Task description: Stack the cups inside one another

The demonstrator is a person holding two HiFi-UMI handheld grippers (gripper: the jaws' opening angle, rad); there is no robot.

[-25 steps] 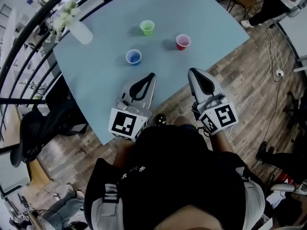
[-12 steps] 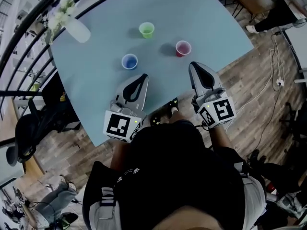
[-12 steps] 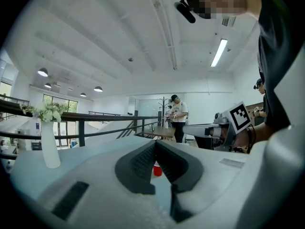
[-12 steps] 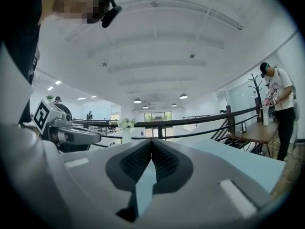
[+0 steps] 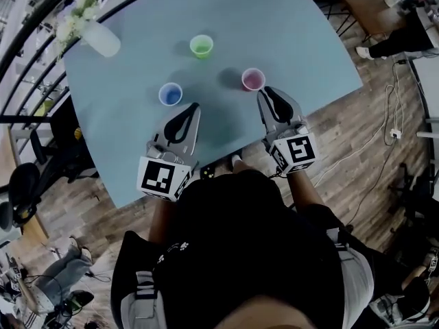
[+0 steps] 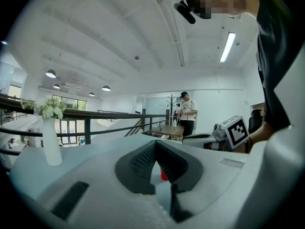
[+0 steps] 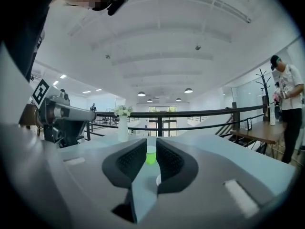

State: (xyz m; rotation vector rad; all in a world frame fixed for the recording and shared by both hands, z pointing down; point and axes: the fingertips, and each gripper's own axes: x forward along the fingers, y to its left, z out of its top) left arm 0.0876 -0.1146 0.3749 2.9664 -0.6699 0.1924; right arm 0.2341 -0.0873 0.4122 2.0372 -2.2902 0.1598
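- Over the near edge of the blue tabletop (image 5: 309,40), head view: three cups stand upright and well apart, mouths up, none nested yet. The pink cup (image 5: 253,79) sits just beyond the right gripper (image 5: 263,92), almost at its tips. The blue cup (image 5: 170,94) lies near the left gripper (image 5: 193,106), off to its left side. The green cup (image 5: 202,45) is farthest back. The right hand looks the nearer to a pick-up.
- Left gripper view: the fingers (image 6: 143,159) meet at their tips with nothing held. Through the gap below the tips shows a sliver of red (probably the pink cup, across the tabletop), not the blue one.
- Right gripper view: the fingers stand a narrow slot apart and are opening, with nothing held. The green cup lines up far ahead in the slot, while the pink cup, so close from above, cannot be surely made out here.
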